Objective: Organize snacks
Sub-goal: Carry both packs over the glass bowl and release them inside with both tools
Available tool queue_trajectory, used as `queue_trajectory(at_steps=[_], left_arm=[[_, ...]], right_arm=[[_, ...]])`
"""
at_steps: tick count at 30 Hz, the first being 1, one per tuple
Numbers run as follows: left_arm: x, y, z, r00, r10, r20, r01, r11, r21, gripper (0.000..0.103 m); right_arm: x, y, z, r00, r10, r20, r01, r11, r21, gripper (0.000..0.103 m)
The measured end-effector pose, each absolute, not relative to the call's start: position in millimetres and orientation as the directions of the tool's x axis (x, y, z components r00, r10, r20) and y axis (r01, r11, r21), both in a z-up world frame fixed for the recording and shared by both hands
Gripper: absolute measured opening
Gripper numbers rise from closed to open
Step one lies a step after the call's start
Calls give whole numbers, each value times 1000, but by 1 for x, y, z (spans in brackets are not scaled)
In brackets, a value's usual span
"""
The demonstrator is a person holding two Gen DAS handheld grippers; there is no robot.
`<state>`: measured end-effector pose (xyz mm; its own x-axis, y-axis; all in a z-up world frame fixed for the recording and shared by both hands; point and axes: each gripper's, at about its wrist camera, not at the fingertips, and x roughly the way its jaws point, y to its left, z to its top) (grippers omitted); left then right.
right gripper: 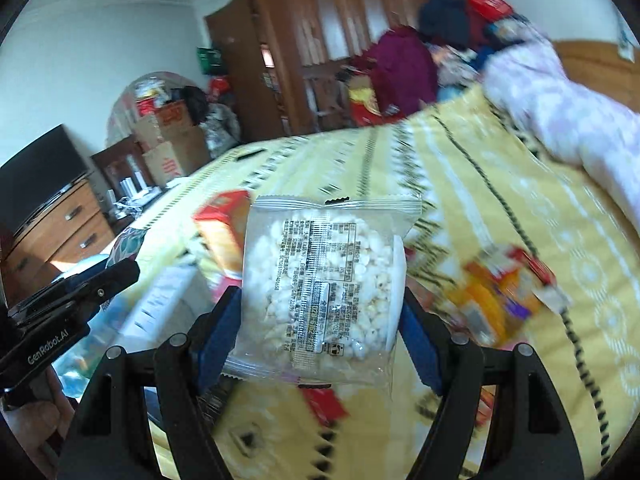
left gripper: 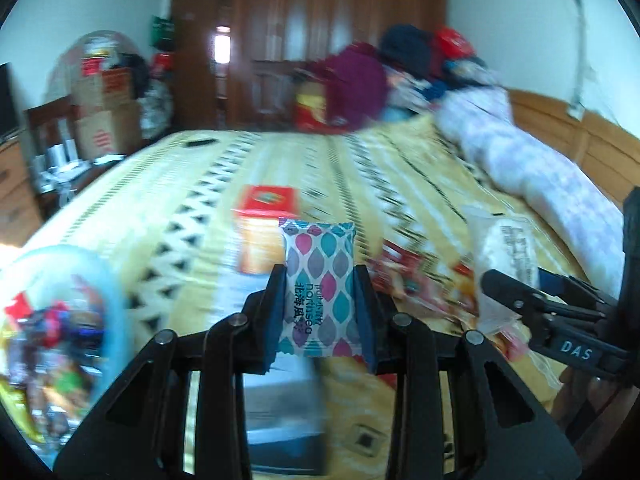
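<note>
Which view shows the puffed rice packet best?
The right wrist view: the puffed rice packet fills its centre, label readable, clamped in the right claw. The left wrist view shows it only at the right edge, blurred and partly hidden.

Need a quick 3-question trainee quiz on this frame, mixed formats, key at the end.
1. True or false: the left gripper holds the leaf-patterned snack packet between its fingers.
2. What is the right gripper shut on?
A. a red box
B. the clear bag of puffed rice
C. nothing
3. Fill in: the red-topped box rests on the yellow patterned ____.

Key: 1 true; 2 B; 3 bedspread.
</note>
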<state>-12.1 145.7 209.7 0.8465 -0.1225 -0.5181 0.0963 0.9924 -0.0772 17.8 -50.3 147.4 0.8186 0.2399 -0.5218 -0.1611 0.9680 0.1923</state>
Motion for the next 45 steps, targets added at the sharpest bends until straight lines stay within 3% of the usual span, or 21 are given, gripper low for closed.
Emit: queue_trajectory(at_steps=[7, 18, 28, 45], left_arm=[[-26, 227, 235, 876, 65, -478, -100, 994, -47, 33], [-47, 327, 232, 826, 226, -517, -302, 951, -66, 34], [-53, 381, 220, 772, 264, -577, -393, 913, -108, 35], [-55, 400, 207, 742, 259, -618, -412, 904, -116, 36]], right_arm=[[30, 46, 186, 801, 365, -475, -326, 931, 166, 79], [21, 210, 211, 680, 558, -476, -577, 808, 121, 79], [26, 316, 200, 500, 657, -564, -700, 690, 183, 79], [34, 345, 189, 444, 662, -604, -733, 656, 180, 79]])
